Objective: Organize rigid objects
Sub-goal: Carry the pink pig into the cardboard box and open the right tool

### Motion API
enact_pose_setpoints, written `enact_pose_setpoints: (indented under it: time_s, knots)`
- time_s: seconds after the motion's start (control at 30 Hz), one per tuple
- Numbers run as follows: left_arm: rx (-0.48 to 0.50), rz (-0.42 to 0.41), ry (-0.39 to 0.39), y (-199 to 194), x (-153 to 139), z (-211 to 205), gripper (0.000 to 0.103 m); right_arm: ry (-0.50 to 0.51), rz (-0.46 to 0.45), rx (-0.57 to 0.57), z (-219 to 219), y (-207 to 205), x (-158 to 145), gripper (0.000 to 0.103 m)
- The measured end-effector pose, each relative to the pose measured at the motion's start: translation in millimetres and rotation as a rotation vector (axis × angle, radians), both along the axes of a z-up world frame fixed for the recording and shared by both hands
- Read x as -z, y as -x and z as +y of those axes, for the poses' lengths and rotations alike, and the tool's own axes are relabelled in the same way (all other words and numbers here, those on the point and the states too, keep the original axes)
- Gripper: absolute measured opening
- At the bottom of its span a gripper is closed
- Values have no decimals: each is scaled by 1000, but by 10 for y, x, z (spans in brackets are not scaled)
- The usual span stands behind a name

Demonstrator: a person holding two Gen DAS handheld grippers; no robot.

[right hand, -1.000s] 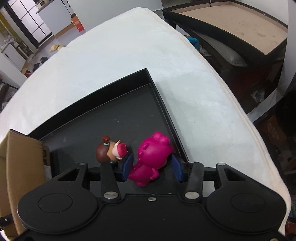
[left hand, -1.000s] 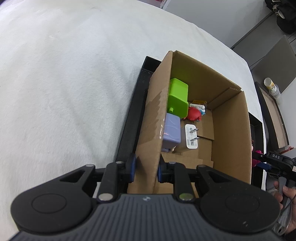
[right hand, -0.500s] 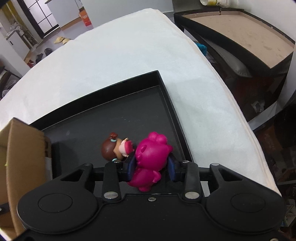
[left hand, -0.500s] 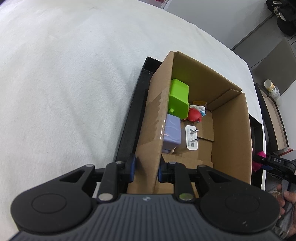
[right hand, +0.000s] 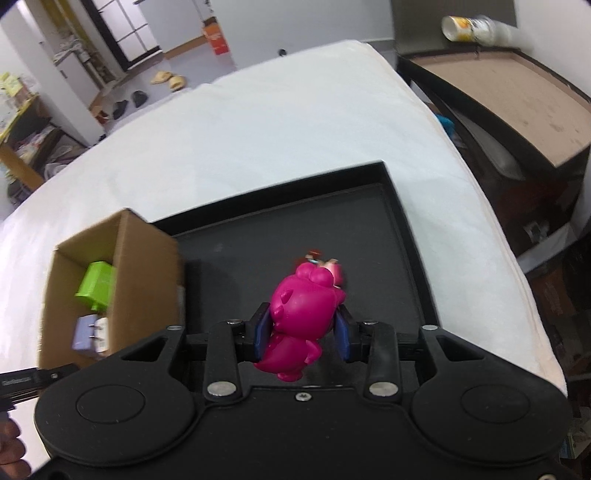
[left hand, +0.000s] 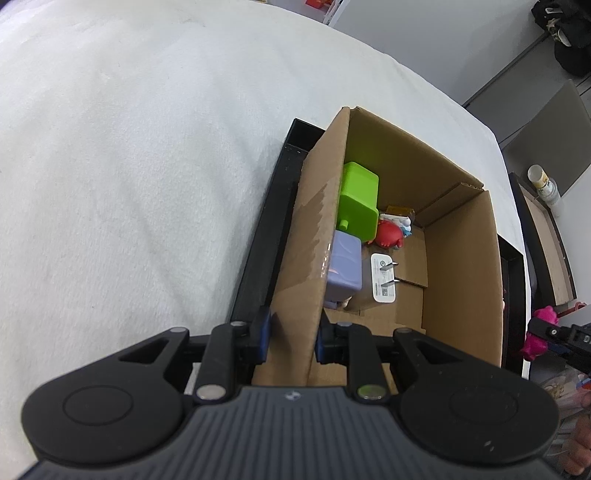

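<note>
One magenta figurine (right hand: 303, 310) in right gripper (right hand: 302, 334), head pointing away.

Both wrist views were aimed steeply down at close range; the cardboard box (left hand: 461, 258) (right hand: 147, 266) and black tray (left hand: 266, 236) (right hand: 406, 236) were shared.

A white fleecy cloth (right hand: 295, 122) covers the table. At two o'clock of the right wrist view stands a low dark-framed table with a brown board top (right hand: 517, 96); a white and yellow paper cup (right hand: 469, 27) lies on its far edge. At eleven o'clock, slippers and dark shoes (right hand: 147, 92) sit on the floor beside an orange box (right hand: 216, 38).
</note>
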State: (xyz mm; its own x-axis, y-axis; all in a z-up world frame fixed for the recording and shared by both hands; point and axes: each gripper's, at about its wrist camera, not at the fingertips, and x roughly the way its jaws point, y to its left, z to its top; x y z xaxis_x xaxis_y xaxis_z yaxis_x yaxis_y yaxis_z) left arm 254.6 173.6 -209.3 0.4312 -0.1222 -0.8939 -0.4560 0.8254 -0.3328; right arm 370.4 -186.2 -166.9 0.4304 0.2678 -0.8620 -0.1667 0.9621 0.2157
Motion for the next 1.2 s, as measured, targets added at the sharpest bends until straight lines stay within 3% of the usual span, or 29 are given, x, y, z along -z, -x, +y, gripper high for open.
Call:
enact_pose_setpoints:
  time_s: [0.7,1.2]
  knots:
    - [17,-16,25,16,3,47,23,7,-91,-142,713,130,-541,35]
    - [35,-22,48,28,21,89,24,23,-95,-263,1295,148,-608,35]
